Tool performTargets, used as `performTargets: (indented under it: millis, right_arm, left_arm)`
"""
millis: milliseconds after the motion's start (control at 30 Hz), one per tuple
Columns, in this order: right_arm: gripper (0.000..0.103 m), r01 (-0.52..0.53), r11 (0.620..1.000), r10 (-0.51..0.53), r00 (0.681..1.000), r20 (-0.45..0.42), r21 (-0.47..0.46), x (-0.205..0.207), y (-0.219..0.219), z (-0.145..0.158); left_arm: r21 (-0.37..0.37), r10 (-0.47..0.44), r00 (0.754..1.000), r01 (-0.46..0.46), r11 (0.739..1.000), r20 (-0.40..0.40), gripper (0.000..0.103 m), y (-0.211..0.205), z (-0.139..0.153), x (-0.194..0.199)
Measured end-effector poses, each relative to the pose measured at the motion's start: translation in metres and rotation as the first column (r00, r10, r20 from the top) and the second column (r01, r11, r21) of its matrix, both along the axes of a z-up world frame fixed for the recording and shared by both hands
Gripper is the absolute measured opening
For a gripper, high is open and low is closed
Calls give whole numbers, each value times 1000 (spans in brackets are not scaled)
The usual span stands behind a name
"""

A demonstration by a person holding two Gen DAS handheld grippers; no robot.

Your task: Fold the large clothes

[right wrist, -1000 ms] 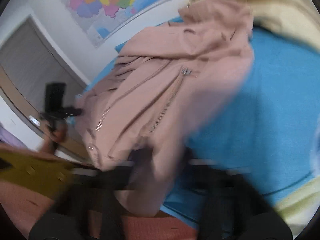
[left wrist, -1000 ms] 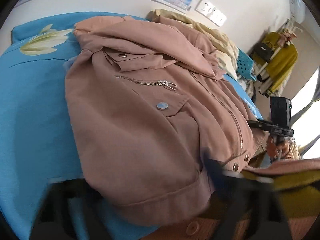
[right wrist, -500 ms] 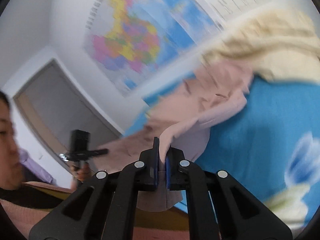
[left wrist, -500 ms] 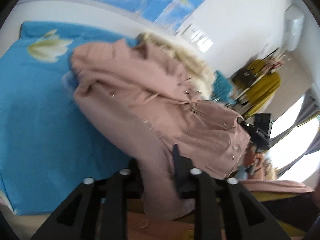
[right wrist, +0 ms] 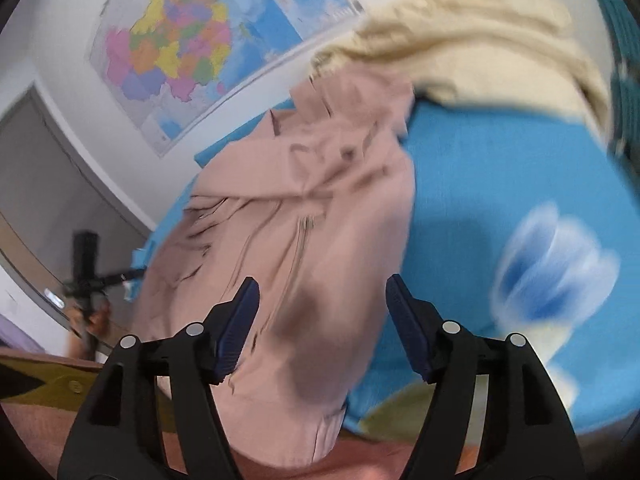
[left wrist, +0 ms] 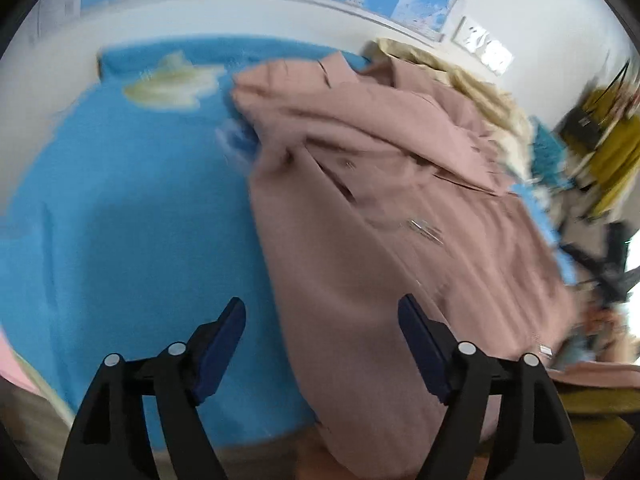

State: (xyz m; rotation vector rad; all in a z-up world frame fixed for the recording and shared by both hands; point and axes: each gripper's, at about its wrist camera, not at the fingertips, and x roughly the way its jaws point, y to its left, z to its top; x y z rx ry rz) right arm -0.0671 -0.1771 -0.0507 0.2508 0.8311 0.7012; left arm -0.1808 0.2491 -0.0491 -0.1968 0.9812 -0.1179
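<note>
- A white wall (right wrist: 60, 60) backs the scene; a coloured map (right wrist: 176, 40) hangs on it, and only the right wrist view shows its pink, yellow and green patches and the grey door (right wrist: 36, 184) beside it.
- A blue bedsheet (left wrist: 120, 220) with pale flower prints covers the bed that fills both views.
- The pink jacket (left wrist: 380, 220) lies on the sheet, bunched, its collar end toward the wall and its hem toward the cameras, where it hangs over the near edge of the bed; its long axis runs from the wall to that edge.
- A cream garment (right wrist: 480, 48) lies heaped behind the jacket near the wall.
- Only the left wrist view shows the mustard clothes (left wrist: 616, 152) hanging at the far right.
- The left gripper (left wrist: 320, 332) is opening, its fingers spread; jacket cloth lies between them, touching neither pad.
- The right gripper (right wrist: 322, 312) is opening too, the jacket's hem loose between its fingers.
- The zip (right wrist: 300, 240) runs along the jacket's length.
</note>
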Motion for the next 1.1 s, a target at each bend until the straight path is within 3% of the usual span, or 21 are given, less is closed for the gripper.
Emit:
performTargets:
  millis: [67, 200, 333, 500, 667, 833, 900, 967, 1000, 1033, 1067, 1100]
  right_arm:
    - [66, -27, 999, 30, 997, 73, -47, 10, 12, 15]
    - [60, -80, 988, 101, 982, 161, -133, 50, 58, 42]
    - [55, -130, 975, 158, 976, 153, -181, 110, 114, 54]
    - [53, -142, 932, 194, 972, 129, -335, 189, 202, 40]
    - [54, -61, 863, 194, 957, 216, -502, 228, 276, 30]
    - [72, 55, 754, 245, 901, 358, -655, 240, 321, 21]
    - [71, 48, 725, 252, 909, 331, -687, 252, 327, 12]
    - [58, 70, 667, 258, 912, 318, -742, 263, 332, -2]
    - [32, 96, 618, 269, 907, 325, -780, 268, 334, -8]
    - [12, 108, 596, 270, 907, 325, -796, 271, 333, -11]
    - [11, 98, 599, 263, 913, 311, -794, 275, 329, -9]
    - [9, 85, 623, 256, 917, 305, -778, 278, 324, -4]
  left_arm:
    - [73, -11, 999, 8, 997, 31, 77, -3, 10, 12]
    - [144, -66, 993, 50, 988, 102, 78, -15, 34, 50]
    - [215, -103, 979, 65, 975, 175, 78, -25, 58, 108]
    - [294, -71, 985, 21, 956, 159, 78, -29, 59, 207]
    - [366, -31, 995, -7, 931, 98, 77, -36, 36, 291]
    - [474, -78, 995, 37, 880, 67, 83, -56, 13, 341]
    - [464, -110, 994, 92, 881, 12, 83, -62, 1, 353]
    - [479, -129, 991, 122, 869, -19, 83, -68, -10, 361]
    - [483, -138, 990, 133, 866, -25, 74, -70, -13, 363]
    - [487, -143, 989, 138, 862, -28, 62, -72, -16, 363]
    - [479, -150, 988, 149, 865, -37, 34, -72, -18, 364]
    - [457, -152, 987, 157, 875, -47, 21, -72, -18, 366]
